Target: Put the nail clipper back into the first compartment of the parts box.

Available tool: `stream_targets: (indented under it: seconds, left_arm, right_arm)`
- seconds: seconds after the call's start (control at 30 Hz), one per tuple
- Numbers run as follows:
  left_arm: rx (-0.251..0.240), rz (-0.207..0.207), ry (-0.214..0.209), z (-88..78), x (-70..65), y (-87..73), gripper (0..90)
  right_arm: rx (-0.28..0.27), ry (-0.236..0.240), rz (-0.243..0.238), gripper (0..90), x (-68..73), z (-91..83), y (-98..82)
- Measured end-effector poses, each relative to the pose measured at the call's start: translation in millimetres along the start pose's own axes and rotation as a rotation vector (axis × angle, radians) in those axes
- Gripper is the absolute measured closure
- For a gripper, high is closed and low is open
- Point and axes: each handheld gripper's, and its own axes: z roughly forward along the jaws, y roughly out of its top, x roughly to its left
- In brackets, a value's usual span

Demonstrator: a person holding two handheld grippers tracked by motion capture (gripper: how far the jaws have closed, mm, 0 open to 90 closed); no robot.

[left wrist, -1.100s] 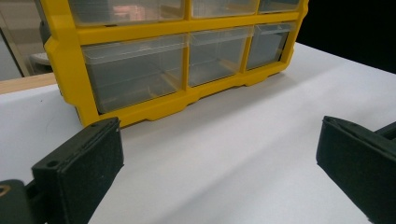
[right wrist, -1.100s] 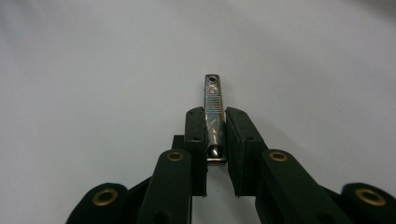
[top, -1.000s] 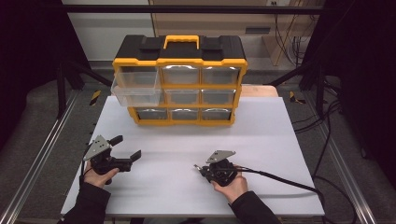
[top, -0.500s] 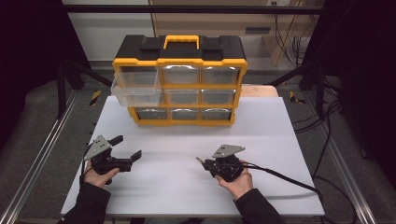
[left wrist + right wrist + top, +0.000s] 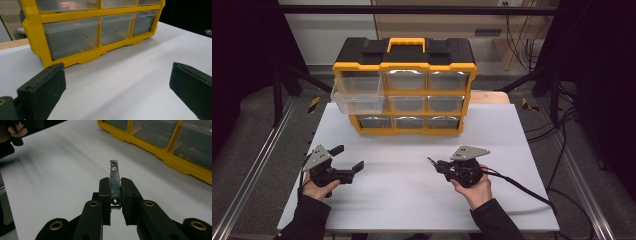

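A small metal nail clipper (image 5: 113, 168) sticks out forward from between the pads of my right gripper (image 5: 115, 182), which is shut on it. In the high view the right gripper (image 5: 435, 163) hangs a little above the white table, right of centre, pointing left, with the clipper (image 5: 430, 160) at its tip. My left gripper (image 5: 348, 157) rests near the table's left front, open and holding nothing. Its two jaws stand wide apart in the left gripper view (image 5: 117, 75), facing the yellow drawer organizer (image 5: 75, 57).
The yellow and black organizer (image 5: 404, 65) with clear drawers stands at the back of the white table (image 5: 412, 210). Its middle-left drawer (image 5: 354, 100) is pulled out. A cable (image 5: 522, 190) trails right from the right gripper. Metal rails run along both table sides.
My right gripper has lifted off the table and shifted slightly right with the nail clipper still between its pads. The left gripper has stayed in place.
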Motion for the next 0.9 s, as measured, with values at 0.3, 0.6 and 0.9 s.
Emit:
stream_targets:
  seconds: [0.3,0.6,0.9]
  left_arm:
    - [0.0,0.0,0.0,-0.4,0.0,-0.3,0.4]
    - [0.002,0.006,0.001,-0.8,0.2,0.0,0.3]
    - [0.003,0.007,0.002,-0.7,0.1,-0.3,0.4]
  right_arm:
    - [-0.059,-0.006,0.014,79.4,-9.1,-18.1,13.3]
    - [-0.108,-0.003,0.001,79.3,-9.2,-26.4,29.2]
    - [-0.162,0.006,-0.022,79.3,-6.5,-35.8,54.1]
